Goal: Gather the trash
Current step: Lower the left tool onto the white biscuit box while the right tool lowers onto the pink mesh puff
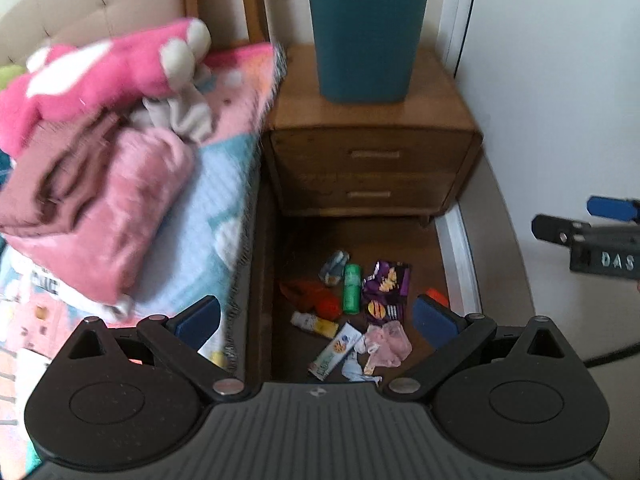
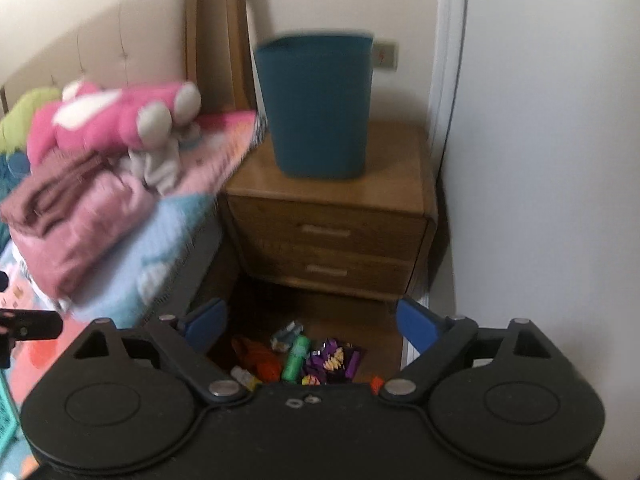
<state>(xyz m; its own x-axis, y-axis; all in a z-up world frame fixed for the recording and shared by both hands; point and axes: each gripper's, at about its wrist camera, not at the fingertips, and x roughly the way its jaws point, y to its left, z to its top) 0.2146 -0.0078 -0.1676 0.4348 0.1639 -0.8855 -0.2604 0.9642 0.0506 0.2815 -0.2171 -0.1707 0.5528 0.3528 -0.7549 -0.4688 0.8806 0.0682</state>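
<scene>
While I hold both tools above the floor, my left gripper and right gripper gape wide and empty. Trash lies scattered between bed and nightstand; a teal bin waits on top, likely for collecting. Only "DAS" is legible, on my right gripper.

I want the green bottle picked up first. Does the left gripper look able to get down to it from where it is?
Probably yes. The left gripper is open and empty above the floor, and the green bottle lies exposed between an orange wrapper and a purple packet, nothing over it.
</scene>
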